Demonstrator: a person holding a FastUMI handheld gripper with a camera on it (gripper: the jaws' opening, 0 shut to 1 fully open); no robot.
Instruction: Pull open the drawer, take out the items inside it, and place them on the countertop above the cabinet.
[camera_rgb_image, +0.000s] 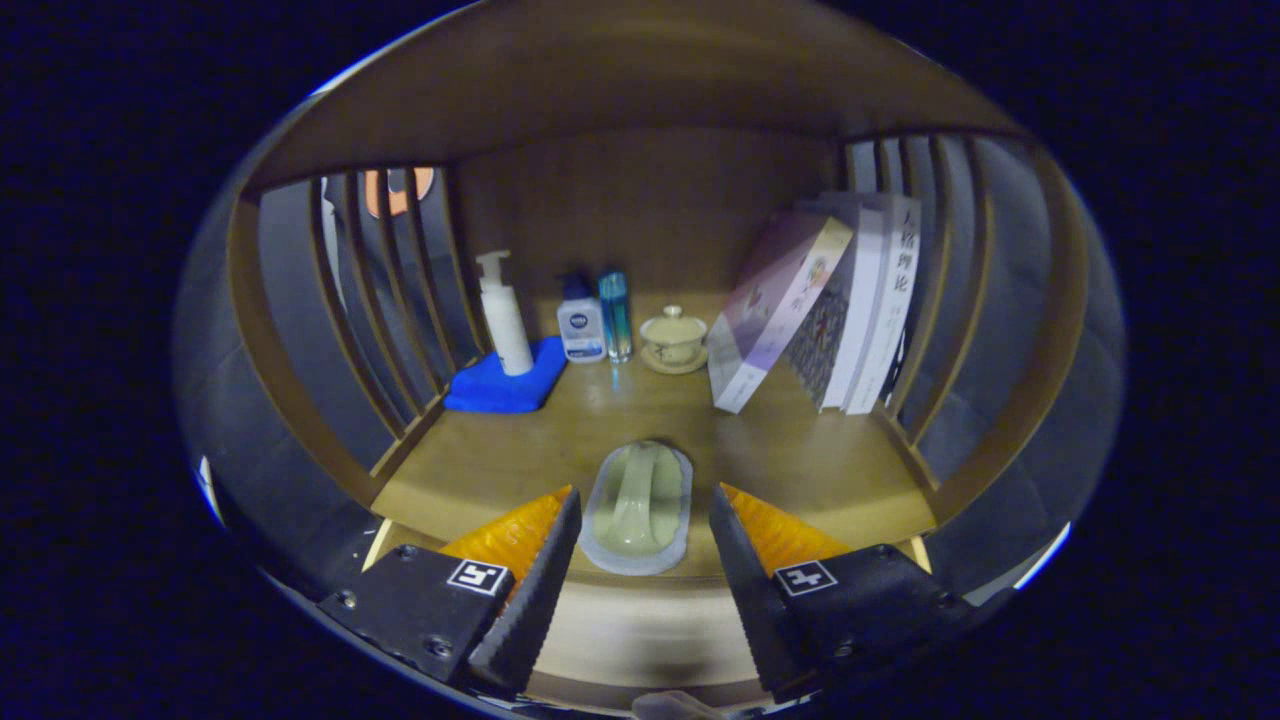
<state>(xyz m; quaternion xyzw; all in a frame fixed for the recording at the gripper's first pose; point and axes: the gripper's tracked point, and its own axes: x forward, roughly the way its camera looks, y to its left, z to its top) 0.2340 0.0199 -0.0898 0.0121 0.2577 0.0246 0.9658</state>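
Worktop (820, 470) stock: pale green dish (637, 508) lying between the wide-open claw (645, 520) fingers, untouched. Beyond: white pump bottle (503, 315) on blue cloth (505, 385), small labelled bottle (581, 322), teal bottle (615, 312), lidded cup (674, 337), leaning books (835, 310) with unreadable spine writing.

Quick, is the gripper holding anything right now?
Gripper: open, holding nothing; the pale green dish lies on the countertop between its fingers, untouched.
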